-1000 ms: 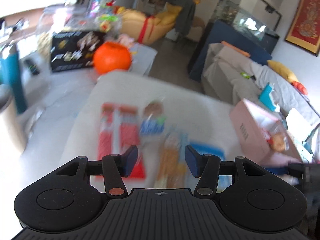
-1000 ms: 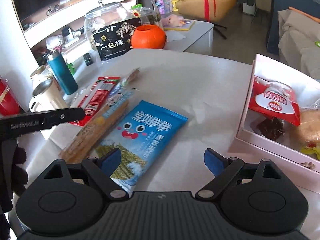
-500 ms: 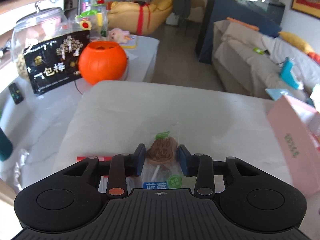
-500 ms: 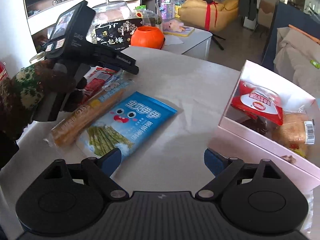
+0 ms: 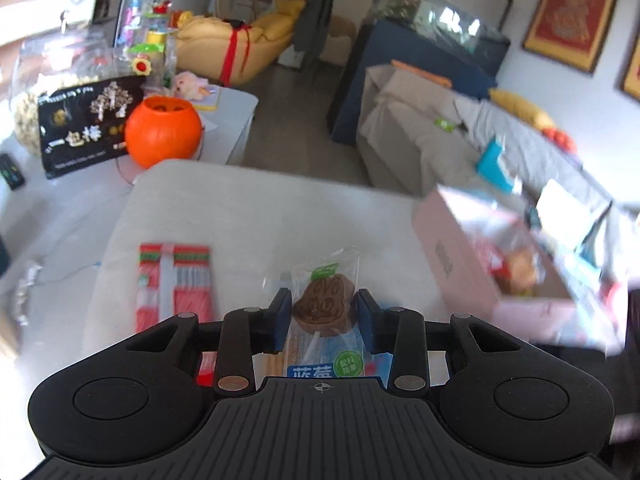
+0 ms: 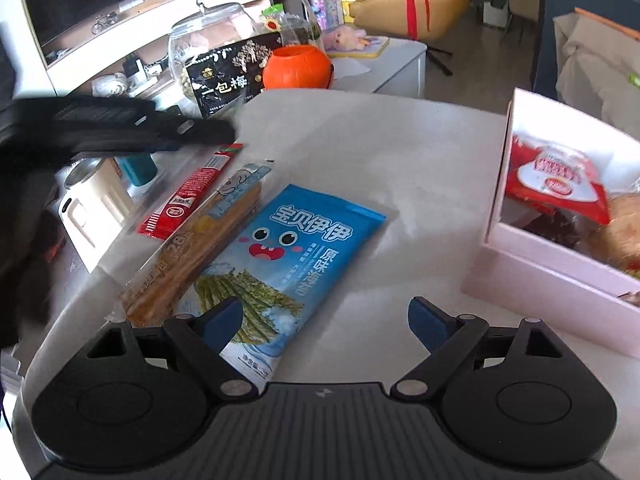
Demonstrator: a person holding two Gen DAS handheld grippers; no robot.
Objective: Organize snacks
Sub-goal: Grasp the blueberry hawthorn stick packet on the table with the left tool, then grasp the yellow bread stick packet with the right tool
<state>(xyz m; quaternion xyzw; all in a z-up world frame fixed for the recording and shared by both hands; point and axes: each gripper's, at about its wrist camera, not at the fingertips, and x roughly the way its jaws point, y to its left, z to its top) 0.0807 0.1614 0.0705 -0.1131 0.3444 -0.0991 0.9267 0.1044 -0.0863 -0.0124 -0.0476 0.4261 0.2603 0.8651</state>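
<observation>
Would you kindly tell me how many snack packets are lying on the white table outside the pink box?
3: red packet leftmost, breadstick pack beside it, blue packet rightmost, all on the table. Others may be hidden.

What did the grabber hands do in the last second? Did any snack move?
The left gripper came down, shut on the chocolate lollipop and lifted it off the table. The right gripper stayed open near the blue seaweed pack. The red packet, breadstick pack and pink box stayed put.

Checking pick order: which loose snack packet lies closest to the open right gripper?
The blue seaweed packet with the cartoon face; its near end lies beside the right gripper, unlike the long clear biscuit-stick pack and red sausage packet farther left.
</observation>
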